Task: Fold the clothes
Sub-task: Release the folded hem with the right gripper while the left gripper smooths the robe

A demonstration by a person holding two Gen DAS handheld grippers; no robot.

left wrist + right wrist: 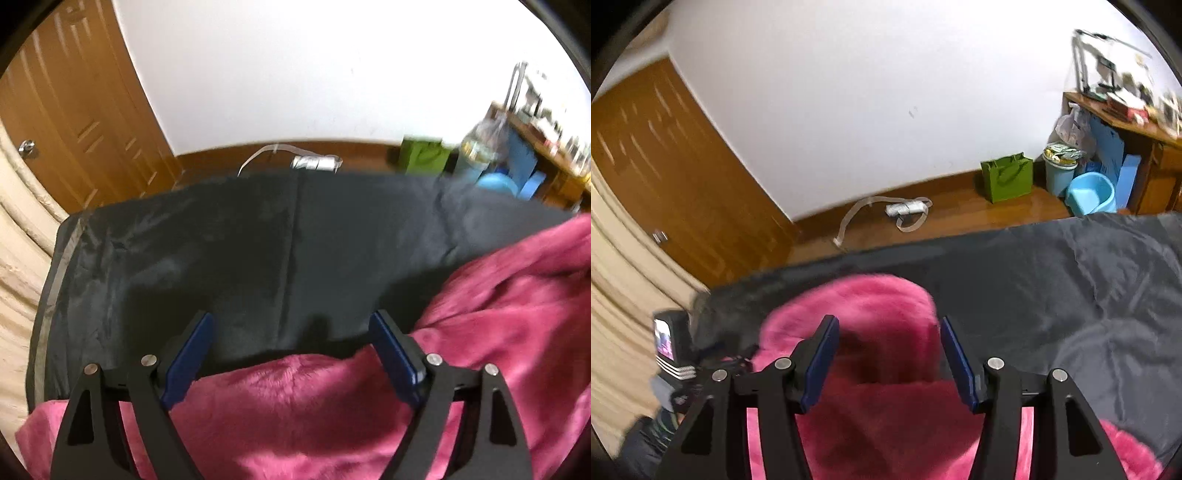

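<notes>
- I see my left hand-held gripper (291,325) with its blue fingers (192,354) spread wide — nothing is between them.
- It hangs over the near edge of the pink fluffy garment (295,406), which lies on a dark grey sheet (221,258).
- My right hand-held gripper (888,332) is partly spread too. The pink fluffy garment bulges up between its fingers, but the pads do not press on it.
- From the right wrist view, the garment is bunched in a soft hump on the sheet, with more of it low and near the camera.
- Past the sheet I see a wooden floor (953,210), a green bag (1007,176) and a blue tub (1092,194) — all well apart from the garment.
</notes>
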